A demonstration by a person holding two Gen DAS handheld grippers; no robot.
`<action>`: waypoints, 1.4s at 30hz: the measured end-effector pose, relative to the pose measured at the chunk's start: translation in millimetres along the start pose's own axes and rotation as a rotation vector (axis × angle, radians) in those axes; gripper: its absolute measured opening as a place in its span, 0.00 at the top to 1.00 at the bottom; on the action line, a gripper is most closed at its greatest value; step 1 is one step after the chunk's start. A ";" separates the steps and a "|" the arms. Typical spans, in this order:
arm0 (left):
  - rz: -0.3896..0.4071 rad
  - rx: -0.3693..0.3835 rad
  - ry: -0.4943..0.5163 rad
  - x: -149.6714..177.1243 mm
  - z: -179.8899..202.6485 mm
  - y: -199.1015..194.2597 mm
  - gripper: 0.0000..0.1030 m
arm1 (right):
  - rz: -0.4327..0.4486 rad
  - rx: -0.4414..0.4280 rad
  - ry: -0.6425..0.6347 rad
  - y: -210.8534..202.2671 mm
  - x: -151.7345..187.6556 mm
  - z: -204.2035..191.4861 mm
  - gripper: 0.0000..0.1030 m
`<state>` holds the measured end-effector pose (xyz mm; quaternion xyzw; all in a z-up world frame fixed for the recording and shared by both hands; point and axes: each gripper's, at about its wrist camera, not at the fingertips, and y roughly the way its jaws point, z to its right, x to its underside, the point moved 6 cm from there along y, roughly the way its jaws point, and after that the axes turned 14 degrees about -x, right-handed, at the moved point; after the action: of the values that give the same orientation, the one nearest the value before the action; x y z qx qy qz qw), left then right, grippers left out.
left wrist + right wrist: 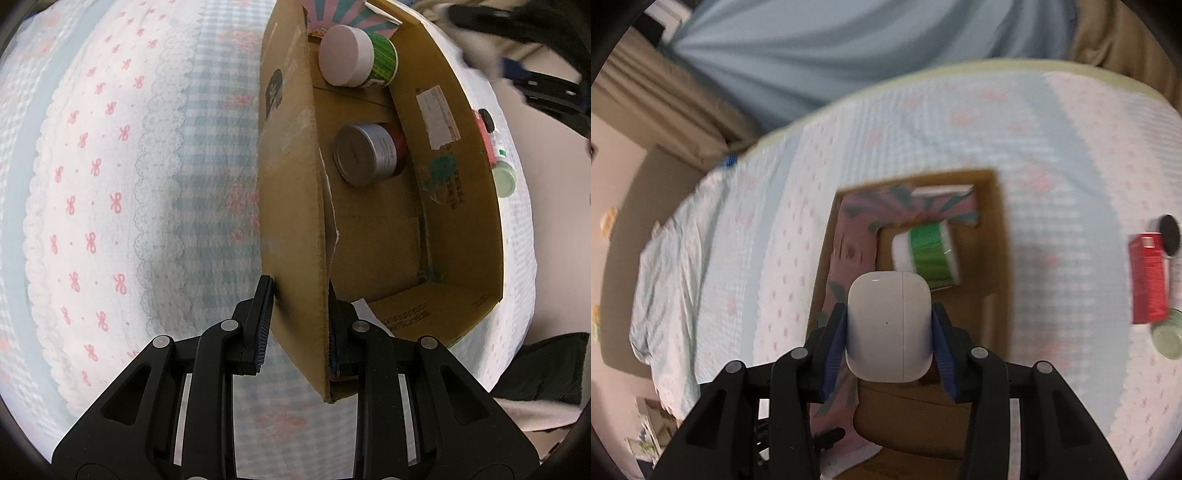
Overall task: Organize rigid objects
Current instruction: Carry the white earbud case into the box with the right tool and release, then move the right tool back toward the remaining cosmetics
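The cardboard box [388, 229] sits on a bed with a blue and pink bow sheet [110, 184]. It is where the hard things go. Some are already inside: a green jar with a white lid [354, 57], a silver tin [365, 153] and a pink and green striped box [857, 236] at one end.

The left gripper [301, 325] has its jaws on each side of the box's side wall, one outside and one inside. They seem to pinch the wall to keep the box from sliding, but I cannot tell how hard they press.

The right gripper [888, 332] hangs over the open box. Its jaws are closed on a smooth white case [888, 328] with round corners. This picture is a bit blurry.

I think the job is partly done. The white case looks ready to go in next. On the bed beside the box there is a red packet [1148, 277], a thing with a black cap [1169, 229] and a pale green lid [1169, 338]. Those are not put away yet.
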<state>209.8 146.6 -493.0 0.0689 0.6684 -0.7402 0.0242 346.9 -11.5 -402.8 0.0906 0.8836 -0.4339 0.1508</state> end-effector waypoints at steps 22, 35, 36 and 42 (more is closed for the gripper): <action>0.018 -0.015 -0.016 6.2 -2.7 -5.6 0.79 | -0.183 -0.013 0.026 70.6 26.3 9.7 0.05; 0.021 -0.027 -0.015 3.7 3.6 -1.6 0.79 | -0.133 0.002 -0.020 32.1 36.3 3.9 0.05; 0.022 -0.028 -0.016 5.4 3.3 -1.0 0.79 | -0.122 -0.002 -0.021 25.6 35.9 2.0 0.05; 0.021 -0.026 -0.025 5.5 2.3 -2.4 0.79 | -0.008 0.083 -0.050 -38.3 32.0 -11.4 0.05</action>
<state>203.9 144.9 -491.1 0.0661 0.6770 -0.7318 0.0411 303.6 -24.7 -379.0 0.0823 0.8611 -0.4730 0.1672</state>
